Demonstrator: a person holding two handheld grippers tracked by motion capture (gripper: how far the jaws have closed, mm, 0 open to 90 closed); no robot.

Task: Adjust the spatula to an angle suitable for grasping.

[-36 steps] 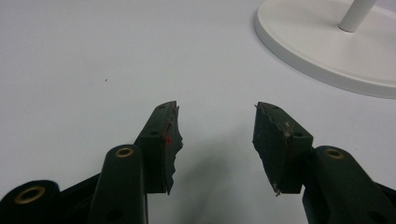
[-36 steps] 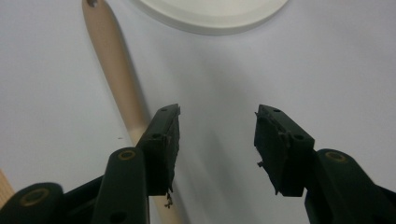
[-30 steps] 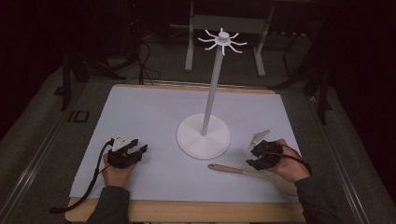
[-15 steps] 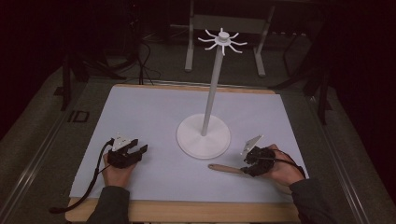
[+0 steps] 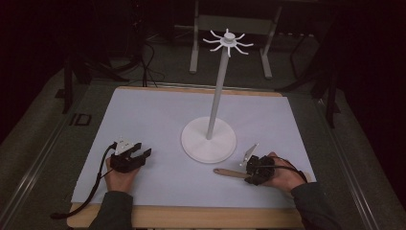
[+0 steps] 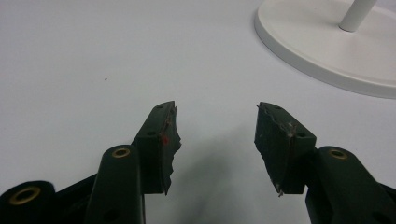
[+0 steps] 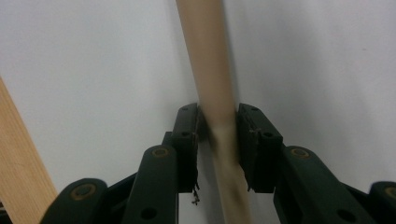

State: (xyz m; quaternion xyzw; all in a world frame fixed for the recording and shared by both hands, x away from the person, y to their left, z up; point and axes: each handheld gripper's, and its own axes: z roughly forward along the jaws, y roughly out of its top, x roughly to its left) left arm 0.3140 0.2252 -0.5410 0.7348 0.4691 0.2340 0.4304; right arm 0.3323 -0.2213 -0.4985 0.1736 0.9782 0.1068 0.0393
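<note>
- My right claw (image 5: pixel 250 168) sits low on the white sheet (image 5: pixel 158 120) that covers the tabletop, near its front right corner.
- Its jaws have just been closing, and in the right gripper view they now stand pressed against both sides of the slim light-wooden utensil handle (image 7: pixel 210 84), which runs between the pads (image 7: pixel 187 128) and on away ahead of them.
- In the high view that wooden utensil (image 5: pixel 229 172) lies flat on the sheet, its free end reaching out to the left of my right claw, just in front of the stand's base.
- My left claw (image 5: pixel 139 155) rests on the sheet well to the left of the utensil; its jaws stand wide apart with nothing between them, only bare sheet.
- The tall white stand with a round disc base, a thin pole and a crown of short hooks (image 5: pixel 208 139) rises between my two claws and a little beyond them; its base rim (image 6: pixel 327 56) lies ahead and to the right of my left claw.
- A pale wooden edge (image 7: pixel 18 172) borders the sheet at the left of my right claw.
</note>
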